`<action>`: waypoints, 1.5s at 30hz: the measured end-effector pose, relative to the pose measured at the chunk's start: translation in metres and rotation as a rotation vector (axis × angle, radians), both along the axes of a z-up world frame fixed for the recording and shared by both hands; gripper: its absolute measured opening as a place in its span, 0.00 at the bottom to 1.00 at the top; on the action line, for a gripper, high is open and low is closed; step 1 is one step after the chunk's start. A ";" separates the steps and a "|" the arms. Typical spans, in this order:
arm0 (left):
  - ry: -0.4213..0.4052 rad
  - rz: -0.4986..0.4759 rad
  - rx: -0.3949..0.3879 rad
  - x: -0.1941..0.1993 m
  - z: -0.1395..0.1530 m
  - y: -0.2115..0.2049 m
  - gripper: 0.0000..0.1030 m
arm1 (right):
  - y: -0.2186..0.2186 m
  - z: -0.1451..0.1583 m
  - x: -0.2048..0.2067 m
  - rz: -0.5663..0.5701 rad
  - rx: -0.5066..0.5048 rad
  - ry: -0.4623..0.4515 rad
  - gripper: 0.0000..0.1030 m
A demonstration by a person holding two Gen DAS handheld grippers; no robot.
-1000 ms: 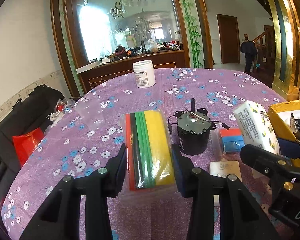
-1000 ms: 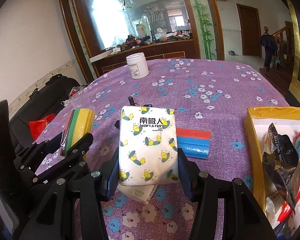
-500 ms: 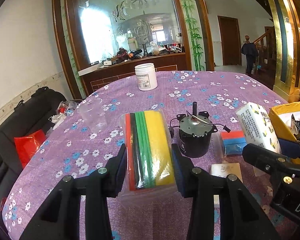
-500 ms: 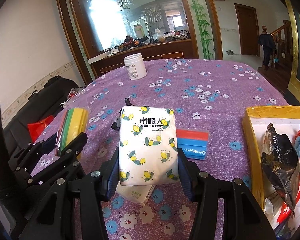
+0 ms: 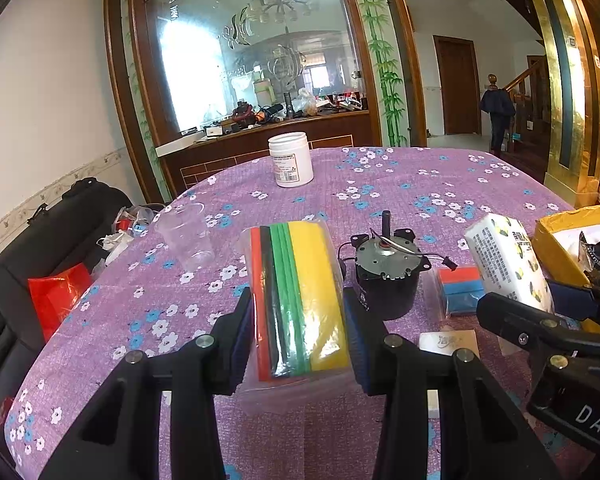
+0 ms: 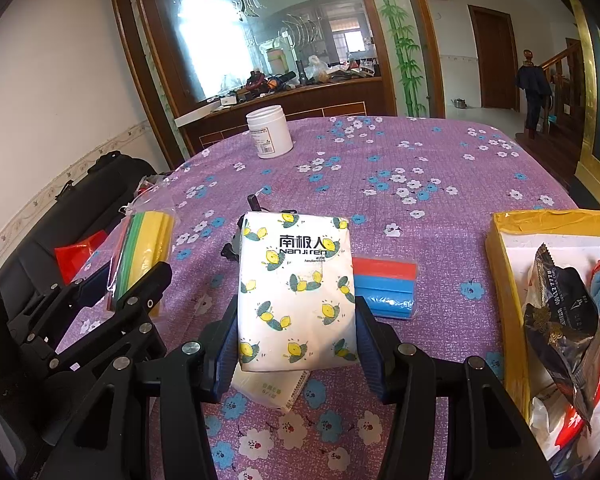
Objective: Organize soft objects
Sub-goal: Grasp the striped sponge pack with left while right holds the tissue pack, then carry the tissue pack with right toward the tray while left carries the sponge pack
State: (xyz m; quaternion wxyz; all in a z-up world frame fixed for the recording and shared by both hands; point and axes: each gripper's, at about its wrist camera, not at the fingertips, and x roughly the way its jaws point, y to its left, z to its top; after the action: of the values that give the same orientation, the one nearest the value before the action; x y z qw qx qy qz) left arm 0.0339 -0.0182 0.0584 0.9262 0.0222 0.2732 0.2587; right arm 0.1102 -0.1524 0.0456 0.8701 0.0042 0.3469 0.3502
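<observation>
My left gripper point(image 5: 298, 336) is shut on a clear bag of red, black, green and yellow foam strips point(image 5: 300, 296) and holds it above the purple flowered tablecloth point(image 5: 380, 184). My right gripper point(image 6: 296, 334) is shut on a white tissue pack with lemon prints point(image 6: 296, 292), held above the table. The tissue pack also shows in the left wrist view point(image 5: 508, 260), and the foam bag in the right wrist view point(image 6: 144, 252). A bag of red and blue foam pieces point(image 6: 384, 286) lies on the cloth beside the tissue pack.
A yellow cardboard box point(image 6: 500, 264) with snack packets stands at the right. A black motor point(image 5: 384, 276), a clear plastic cup point(image 5: 188, 236), a white jar point(image 5: 290, 160) and a small white packet point(image 6: 272, 388) sit on the table. A black chair point(image 5: 40, 248) stands at the left.
Both grippers have risen a little with their loads and the view has tilted up. Neither grip has changed.
</observation>
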 end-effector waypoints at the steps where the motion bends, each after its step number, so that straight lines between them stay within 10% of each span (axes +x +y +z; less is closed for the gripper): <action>1: 0.000 0.000 0.002 0.000 0.000 -0.001 0.39 | 0.000 0.000 0.000 0.000 0.000 -0.001 0.55; 25: -0.006 -0.116 -0.047 -0.009 0.012 -0.020 0.39 | -0.038 0.022 -0.006 -0.085 0.061 0.012 0.55; 45: 0.092 -0.508 -0.118 0.016 0.024 -0.158 0.39 | -0.258 0.039 -0.017 -0.368 0.062 0.020 0.55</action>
State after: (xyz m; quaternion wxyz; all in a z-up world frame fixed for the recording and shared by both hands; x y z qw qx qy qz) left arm 0.0502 -0.1760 0.0824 0.9478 0.0477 0.3154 0.0004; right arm 0.0934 -0.4107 0.0850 0.9154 0.0979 0.3380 0.1955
